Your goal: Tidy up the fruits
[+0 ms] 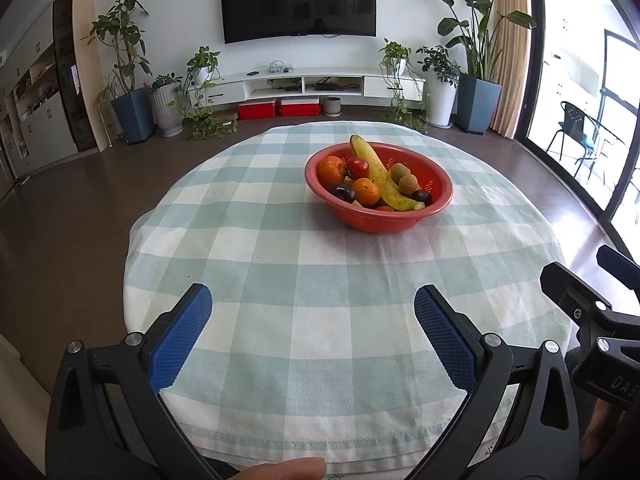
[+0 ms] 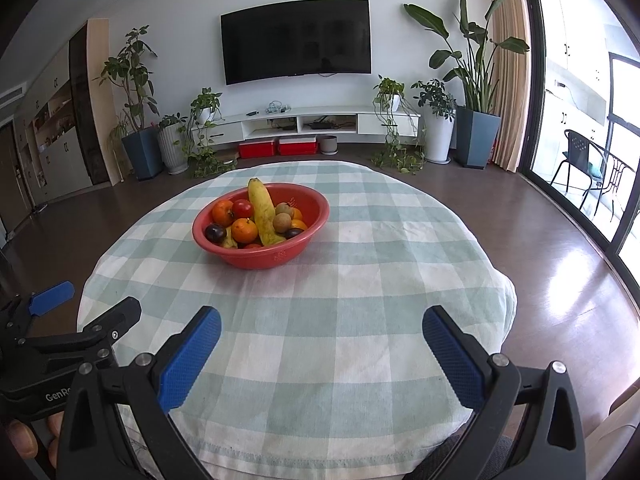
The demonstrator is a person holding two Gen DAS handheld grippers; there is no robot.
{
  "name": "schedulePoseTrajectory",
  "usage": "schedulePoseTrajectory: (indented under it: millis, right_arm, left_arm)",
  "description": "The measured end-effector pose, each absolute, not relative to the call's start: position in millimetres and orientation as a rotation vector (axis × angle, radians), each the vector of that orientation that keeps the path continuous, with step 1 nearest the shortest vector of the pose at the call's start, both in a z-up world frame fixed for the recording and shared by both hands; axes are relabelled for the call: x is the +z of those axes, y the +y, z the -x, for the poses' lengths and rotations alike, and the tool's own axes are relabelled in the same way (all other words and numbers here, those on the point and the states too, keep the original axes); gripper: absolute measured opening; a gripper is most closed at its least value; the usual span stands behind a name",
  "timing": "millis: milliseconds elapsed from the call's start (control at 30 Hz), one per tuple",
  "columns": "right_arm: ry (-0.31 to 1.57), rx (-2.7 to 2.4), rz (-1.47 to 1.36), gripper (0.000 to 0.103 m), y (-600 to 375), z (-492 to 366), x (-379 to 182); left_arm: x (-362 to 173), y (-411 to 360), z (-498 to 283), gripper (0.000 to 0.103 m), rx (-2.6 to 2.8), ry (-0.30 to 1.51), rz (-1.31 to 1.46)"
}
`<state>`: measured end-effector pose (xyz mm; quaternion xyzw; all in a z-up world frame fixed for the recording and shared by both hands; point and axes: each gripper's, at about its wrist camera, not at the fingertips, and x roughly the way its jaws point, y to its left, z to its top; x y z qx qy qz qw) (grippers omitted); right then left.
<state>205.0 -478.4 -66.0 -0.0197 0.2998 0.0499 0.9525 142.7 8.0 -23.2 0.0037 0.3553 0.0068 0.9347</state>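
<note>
Left wrist view: the left gripper (image 1: 313, 332) hangs over the near edge of the checked tablecloth (image 1: 320, 280), its blue pads spread wide with nothing between them. The red bowl (image 1: 378, 219) stands well ahead, toward the far right of the table. It holds all the fruit that shows: 1 banana (image 1: 378, 176) leaning across the pile, at least 2 oranges (image 1: 366, 191), a red tomato (image 1: 357, 167), dark plums (image 1: 343, 191) and brownish round fruits (image 1: 408, 183). No fruit lies on the cloth.

Right wrist view: the right gripper (image 2: 322, 354) is likewise released and empty, held low over the near cloth, with the bowl (image 2: 260, 258) well ahead to its left.

Progress: the fruit sits gathered in 1 bowl and both grippers are free. This fits either fruit already collected or a mixed heap awaiting sorting; the views cannot settle which.
</note>
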Motion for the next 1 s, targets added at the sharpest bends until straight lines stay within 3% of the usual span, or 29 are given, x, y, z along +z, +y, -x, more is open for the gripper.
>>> schedulePoseTrajectory:
  millis: [1000]
  right_arm:
    - [0.616, 0.102, 0.041, 0.103, -478.2, -203.2, -67.4]
  left_arm:
    - [-24.9, 8.5, -142.1, 0.103, 0.016, 0.726, -0.011]
